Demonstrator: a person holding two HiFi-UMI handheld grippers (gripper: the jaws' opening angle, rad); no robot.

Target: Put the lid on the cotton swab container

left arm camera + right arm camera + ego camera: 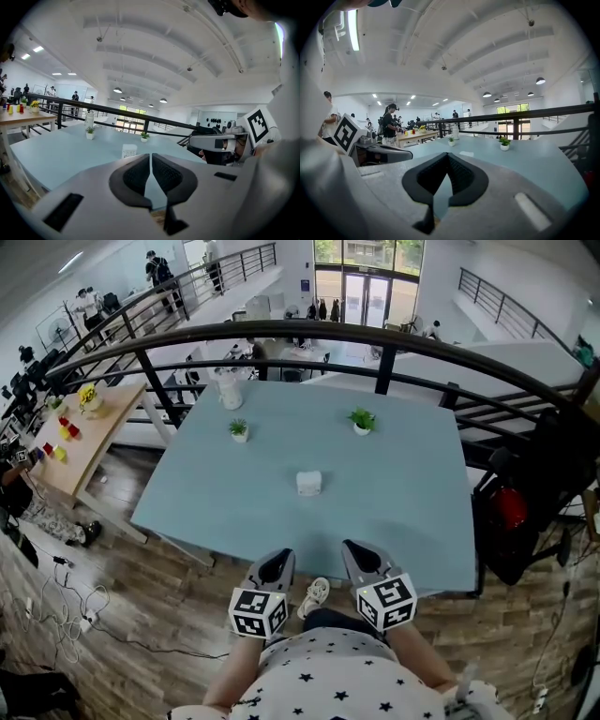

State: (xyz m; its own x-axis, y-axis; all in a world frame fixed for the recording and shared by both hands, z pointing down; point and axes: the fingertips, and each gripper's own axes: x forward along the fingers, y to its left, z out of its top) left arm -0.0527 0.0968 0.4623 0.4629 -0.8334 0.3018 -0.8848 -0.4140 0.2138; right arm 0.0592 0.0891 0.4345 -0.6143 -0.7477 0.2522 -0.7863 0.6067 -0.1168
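Note:
The cotton swab container is a small white box standing near the middle of the pale blue table. It also shows in the left gripper view as the container, and as a small pale shape in the right gripper view. I see no separate lid. My left gripper and right gripper hang side by side off the table's near edge, close to the person's body, well short of the container. Both are shut with nothing between the jaws: left gripper, right gripper.
Two small potted plants and a white bottle stand on the far half of the table. A black railing curves behind it. A wooden table with small items is at the left, a dark bag at the right.

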